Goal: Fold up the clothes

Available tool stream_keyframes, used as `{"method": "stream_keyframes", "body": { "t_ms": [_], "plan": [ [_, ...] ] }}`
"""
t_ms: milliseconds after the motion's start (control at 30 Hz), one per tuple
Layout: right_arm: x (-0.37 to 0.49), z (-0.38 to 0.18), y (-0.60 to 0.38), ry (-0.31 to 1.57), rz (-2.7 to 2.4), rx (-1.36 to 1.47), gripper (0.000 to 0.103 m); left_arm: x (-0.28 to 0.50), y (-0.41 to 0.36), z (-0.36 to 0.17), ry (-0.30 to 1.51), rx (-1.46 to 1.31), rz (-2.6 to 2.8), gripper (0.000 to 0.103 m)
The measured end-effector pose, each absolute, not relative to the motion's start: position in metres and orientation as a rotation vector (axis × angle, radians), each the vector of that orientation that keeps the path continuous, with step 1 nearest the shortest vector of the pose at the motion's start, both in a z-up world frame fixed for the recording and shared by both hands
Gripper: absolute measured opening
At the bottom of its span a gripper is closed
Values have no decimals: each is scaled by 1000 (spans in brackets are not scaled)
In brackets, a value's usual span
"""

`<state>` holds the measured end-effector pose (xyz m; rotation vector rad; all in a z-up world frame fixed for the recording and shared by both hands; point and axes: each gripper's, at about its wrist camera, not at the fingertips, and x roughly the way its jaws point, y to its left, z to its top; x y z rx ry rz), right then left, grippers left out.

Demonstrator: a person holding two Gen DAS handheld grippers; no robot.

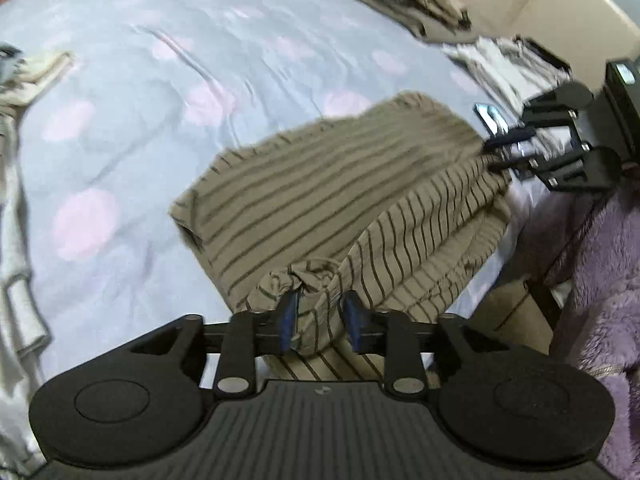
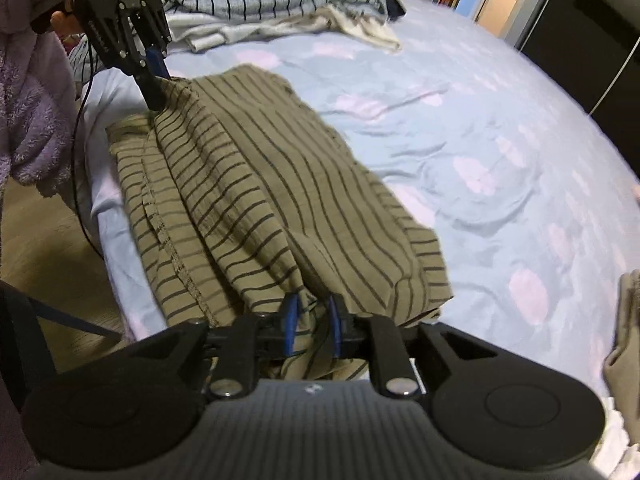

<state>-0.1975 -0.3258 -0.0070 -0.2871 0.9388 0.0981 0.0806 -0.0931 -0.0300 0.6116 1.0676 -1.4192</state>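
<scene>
Olive-brown striped fabric, a garment (image 1: 320, 192), lay at the bed's near edge, with broad open blue bedsheet (image 1: 160, 128) beyond it. Heaped clothes (image 2: 256, 4) at the far side were blurred. Left gripper (image 1: 320, 312) had its jaws clamped on a bunched corner; right gripper (image 2: 314, 320) likewise pinched the opposite corner, the cloth stretched between them.

both wrist views face each other across the striped garment (image 1: 320, 184).
</scene>
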Motion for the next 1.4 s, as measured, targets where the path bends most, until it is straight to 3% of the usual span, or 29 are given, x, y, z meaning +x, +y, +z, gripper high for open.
{"method": "stream_keyframes", "body": {
  "t_ms": [67,167,300,467,733,800,867,967,1400],
  "plan": [
    [-204,2,-328,906,86,-264,28,83,-90,-23,1040,570,-1403,41],
    [-210,9,-328,868,51,-266,28,82,-87,-11,986,536,-1370,44],
    [-216,20,-323,811,40,-274,28,64,-81,0,893,582,-1367,44],
    [-228,25,-293,766,94,-390,28,32,-71,11,777,678,-1401,33],
    [-237,-2,-247,809,255,-603,33,-23,-77,-20,665,1044,-1433,38],
    [-239,-10,-240,827,282,-648,33,-32,-81,-33,643,1141,-1412,29],
    [-239,-17,-235,839,288,-681,33,-32,-83,-41,651,1169,-1401,13],
    [-237,-27,-233,848,252,-727,33,-23,-84,-41,690,1116,-1415,4],
    [-230,-54,-238,845,66,-915,30,54,-105,-13,922,655,-1357,0]
  ]
}}
